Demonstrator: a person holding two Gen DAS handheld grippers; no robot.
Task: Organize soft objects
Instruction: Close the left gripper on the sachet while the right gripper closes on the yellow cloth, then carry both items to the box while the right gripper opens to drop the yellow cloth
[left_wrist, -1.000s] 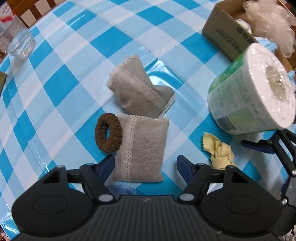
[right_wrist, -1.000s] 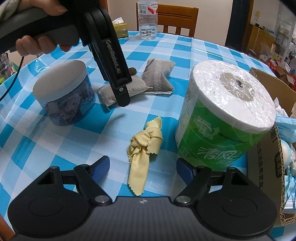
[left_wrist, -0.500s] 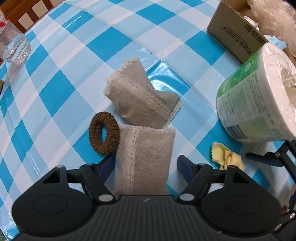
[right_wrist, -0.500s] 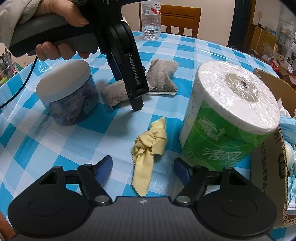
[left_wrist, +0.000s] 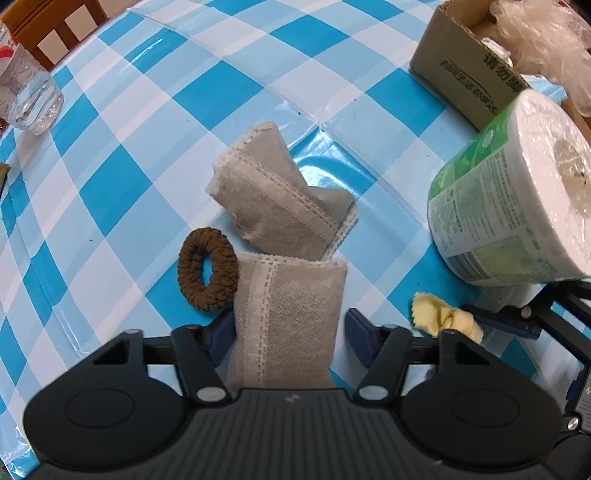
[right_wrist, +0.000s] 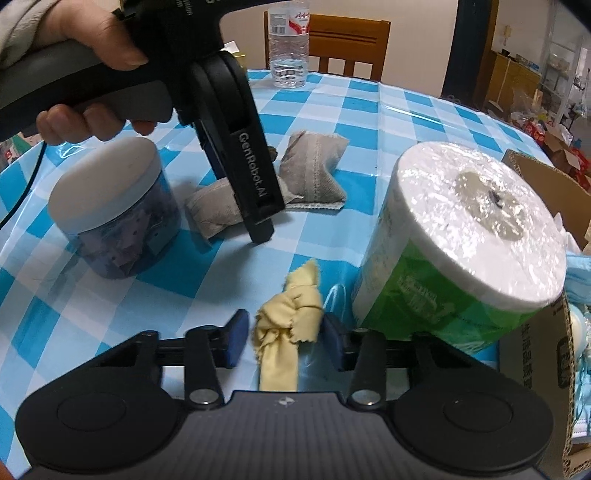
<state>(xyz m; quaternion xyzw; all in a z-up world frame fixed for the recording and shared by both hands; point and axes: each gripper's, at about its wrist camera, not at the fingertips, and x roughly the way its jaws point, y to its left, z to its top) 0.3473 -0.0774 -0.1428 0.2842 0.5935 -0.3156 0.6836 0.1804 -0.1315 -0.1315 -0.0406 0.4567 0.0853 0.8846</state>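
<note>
In the left wrist view, my left gripper (left_wrist: 290, 328) is open and straddles the near grey fabric pouch (left_wrist: 288, 306), its blue pads on either side. A second grey pouch (left_wrist: 277, 195) lies just beyond, and a brown hair scrunchie (left_wrist: 207, 267) touches the near pouch's left side. In the right wrist view, my right gripper (right_wrist: 282, 336) is open around a knotted yellow cloth (right_wrist: 288, 325) on the table; the pads stand close beside it. The yellow cloth also shows in the left wrist view (left_wrist: 443, 317). Both pouches show in the right wrist view (right_wrist: 314, 170), partly hidden by the left gripper.
A wrapped toilet-paper roll (right_wrist: 461, 240) stands right of the yellow cloth, with a cardboard box (left_wrist: 469, 70) of soft items behind it. A lidded plastic jar (right_wrist: 114, 218) stands at left. A water bottle (right_wrist: 288, 44) and a chair are at the far table edge.
My left gripper has moved forward over the near pouch, which now lies between its fingers. My right gripper has moved forward and narrowed around the yellow cloth.
</note>
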